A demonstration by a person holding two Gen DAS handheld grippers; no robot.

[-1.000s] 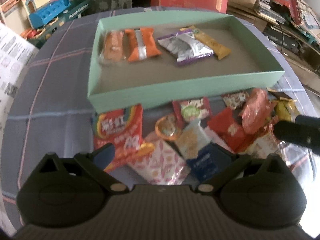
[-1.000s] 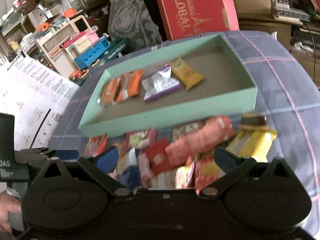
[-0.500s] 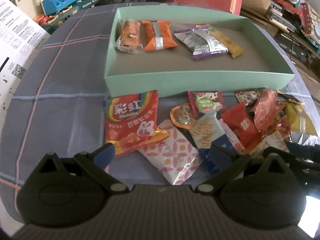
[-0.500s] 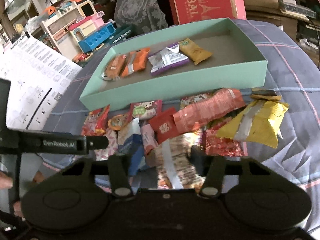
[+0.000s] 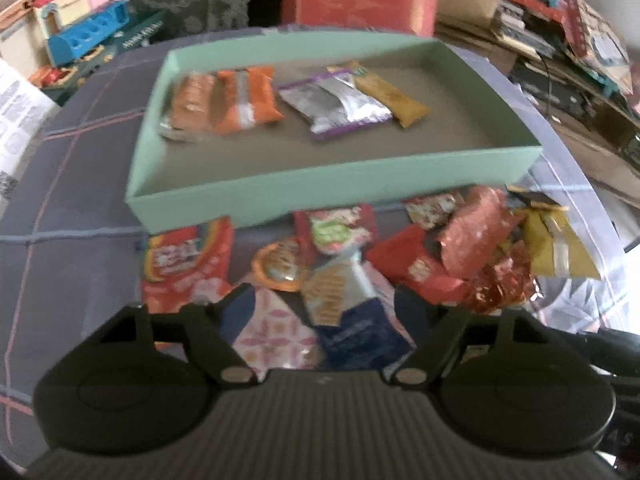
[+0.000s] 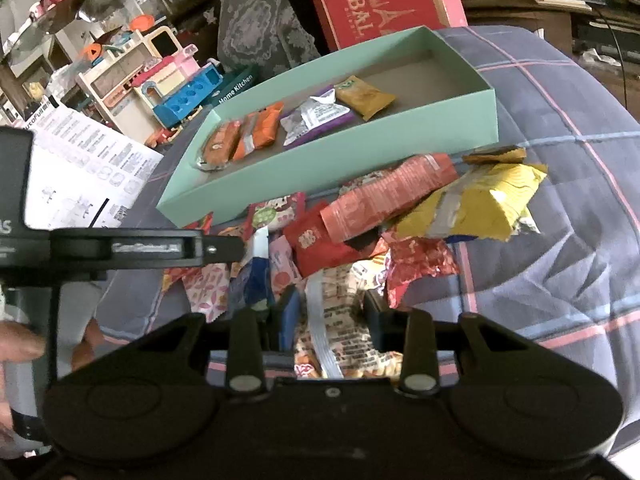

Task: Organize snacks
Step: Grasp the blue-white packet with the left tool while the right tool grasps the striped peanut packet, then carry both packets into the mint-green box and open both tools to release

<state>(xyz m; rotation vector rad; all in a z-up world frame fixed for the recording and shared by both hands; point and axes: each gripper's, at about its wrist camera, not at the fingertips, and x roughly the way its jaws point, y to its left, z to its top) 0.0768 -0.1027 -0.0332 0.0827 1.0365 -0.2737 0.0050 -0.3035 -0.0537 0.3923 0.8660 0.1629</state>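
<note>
Right claw [image 6: 330,312] had just been closing and pinched a white snack packet [image 6: 340,340] bottom centre, while left claw [image 5: 326,308] narrowed, straddling the blue packet [image 5: 356,332] without gripping.

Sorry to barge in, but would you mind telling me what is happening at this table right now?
A person with a gripper in each hand is sorting loose snacks into a green box, which already holds four packets in a row. The right gripper has just been closing on a white printed packet at the near edge of the pile; its fingers sit at the packet's sides. The left gripper has also just been closing, around a blue-and-silver packet, but has not gripped it yet.
</note>
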